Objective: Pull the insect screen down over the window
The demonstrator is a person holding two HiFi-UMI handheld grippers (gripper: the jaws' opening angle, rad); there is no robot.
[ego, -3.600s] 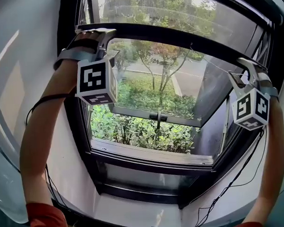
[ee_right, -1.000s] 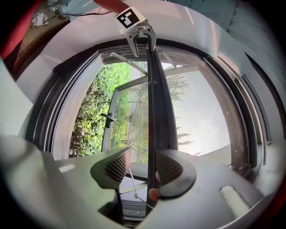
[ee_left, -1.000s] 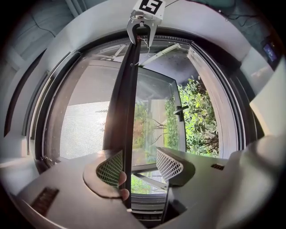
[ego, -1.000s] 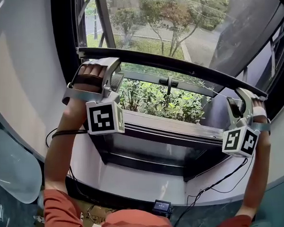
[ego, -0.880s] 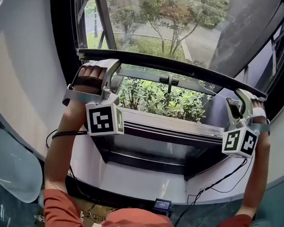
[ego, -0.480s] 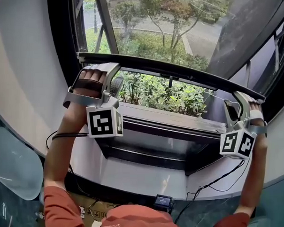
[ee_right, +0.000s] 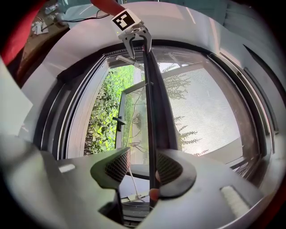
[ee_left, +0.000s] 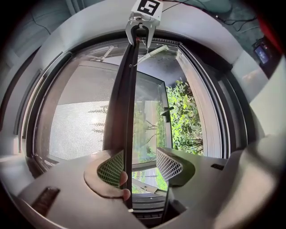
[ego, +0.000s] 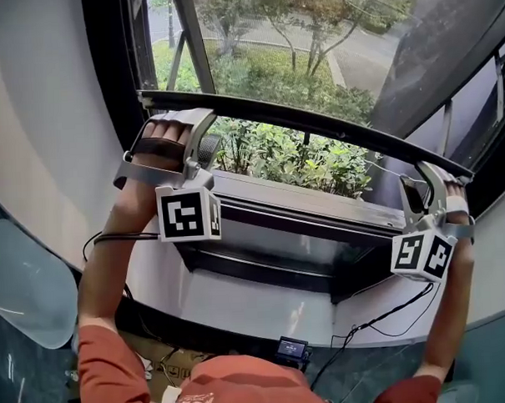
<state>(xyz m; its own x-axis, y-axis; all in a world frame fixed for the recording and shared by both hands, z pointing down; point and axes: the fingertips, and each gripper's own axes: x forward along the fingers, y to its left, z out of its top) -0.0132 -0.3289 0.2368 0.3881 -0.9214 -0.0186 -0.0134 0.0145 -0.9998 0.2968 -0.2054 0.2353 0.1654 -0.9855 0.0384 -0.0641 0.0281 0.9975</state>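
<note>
The insect screen's dark bottom bar (ego: pixel 316 123) runs across the window, with grey mesh (ego: pixel 329 43) above it. My left gripper (ego: pixel 198 139) hooks over the bar's left end and my right gripper (ego: pixel 417 183) over its right end. In the left gripper view the bar (ee_left: pixel 127 112) lies against one pad of my left gripper (ee_left: pixel 139 163), with a gap to the other pad. In the right gripper view the bar (ee_right: pixel 152 112) likewise rests against one pad of my right gripper (ee_right: pixel 143 163). Both stand open around the bar.
Below the bar an open strip shows green shrubs (ego: pixel 292 161) above the lower window frame (ego: pixel 295 211). An outward-opened casement with a handle (ee_left: pixel 166 111) stands beyond. The white sill (ego: pixel 265 300) carries a black cable (ego: pixel 383 320); a small device (ego: pixel 291 348) sits near my body.
The bar and both grippers have come down together. The open strip between bar and lower frame is narrower and more mesh covers the window.
</note>
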